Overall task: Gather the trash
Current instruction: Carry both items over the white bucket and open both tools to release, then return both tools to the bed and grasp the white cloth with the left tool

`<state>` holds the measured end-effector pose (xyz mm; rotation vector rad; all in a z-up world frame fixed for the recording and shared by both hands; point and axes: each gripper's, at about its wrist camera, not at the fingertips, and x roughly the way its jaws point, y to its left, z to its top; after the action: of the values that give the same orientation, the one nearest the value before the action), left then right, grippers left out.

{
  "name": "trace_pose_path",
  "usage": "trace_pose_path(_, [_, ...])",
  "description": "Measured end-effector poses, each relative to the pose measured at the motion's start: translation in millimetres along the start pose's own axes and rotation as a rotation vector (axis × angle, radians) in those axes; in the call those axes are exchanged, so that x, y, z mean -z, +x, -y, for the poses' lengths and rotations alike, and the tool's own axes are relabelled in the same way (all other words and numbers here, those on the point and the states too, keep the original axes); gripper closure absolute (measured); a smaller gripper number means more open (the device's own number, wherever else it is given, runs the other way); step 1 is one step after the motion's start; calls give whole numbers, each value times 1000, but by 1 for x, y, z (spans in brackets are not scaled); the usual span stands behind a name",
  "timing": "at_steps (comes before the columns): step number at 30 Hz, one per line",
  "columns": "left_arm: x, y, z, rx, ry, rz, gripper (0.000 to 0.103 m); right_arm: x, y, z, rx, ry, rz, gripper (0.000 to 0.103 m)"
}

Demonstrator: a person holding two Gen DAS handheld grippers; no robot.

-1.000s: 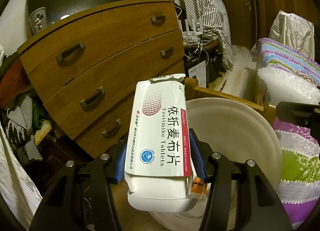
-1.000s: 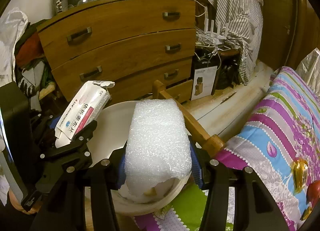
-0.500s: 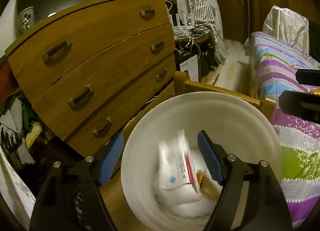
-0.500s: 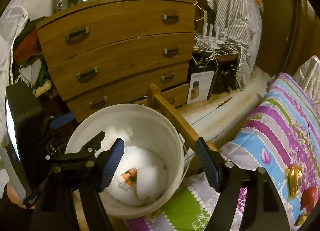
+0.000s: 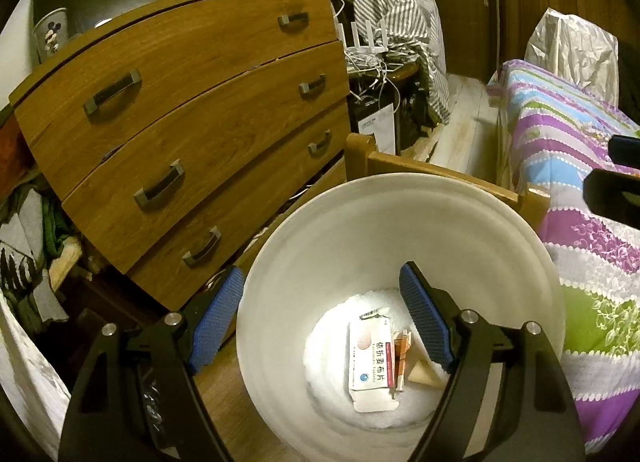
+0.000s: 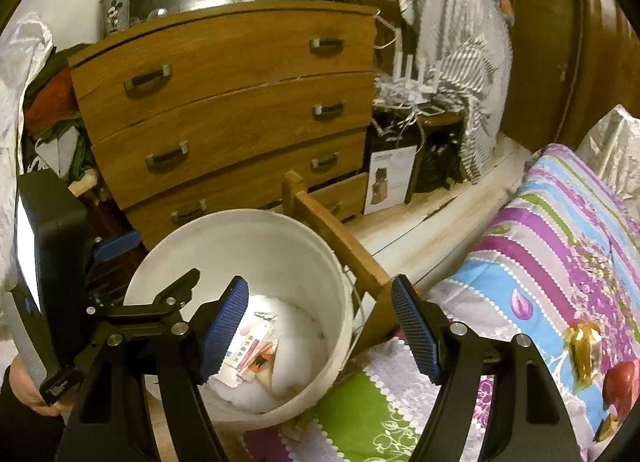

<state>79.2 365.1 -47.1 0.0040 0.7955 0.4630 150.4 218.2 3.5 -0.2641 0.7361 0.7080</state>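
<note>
1. White card forms the tablet box (image 5: 371, 366), which is lying face up at the bottom of the white bucket (image 5: 280, 262), on top of the white foam sheet (image 5: 332, 326) that is filling the bucket floor.
2. Small orange-printed scraps (image 5: 402, 346) are lying just beside the box, against its right edge.
3. The left gripper (image 5: 322, 320) is hanging over the bucket mouth with its jaws spread wide; they have just been opening, and nothing is sitting between the blue pads (image 5: 424, 326).
4. The right gripper (image 6: 318, 328) is hanging over the bucket's near rim, jaws likewise spread wide after just opening, with nothing between them and no pad touching the bucket.
5. In the right wrist view, the box (image 6: 250, 350) and foam (image 6: 288, 322) are showing inside the bucket (image 6: 304, 238), below the left pad.
6. The bucket is standing on the floor between a wooden chest of drawers (image 5: 192, 133) and the wooden bed frame (image 6: 332, 238).
7. A striped, flowered bedspread (image 6: 560, 246) is covering the bed to the right.
</note>
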Motion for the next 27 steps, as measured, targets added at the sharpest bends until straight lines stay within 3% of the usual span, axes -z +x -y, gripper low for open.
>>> trace_pose_path(8, [8, -33, 10, -36, -65, 112, 15, 42, -49, 15, 215, 53, 227, 28])
trace_pose_path(16, [14, -79, 42, -18, -100, 230, 7, 99, -116, 42, 411, 97, 434, 25])
trace_pose_path(22, [19, -103, 75, 40, -91, 276, 6, 146, -163, 72, 522, 131, 482, 25])
trace_pose_path(27, [29, -113, 113, 84, -22, 276, 6, 195, -201, 109, 626, 187, 480, 21])
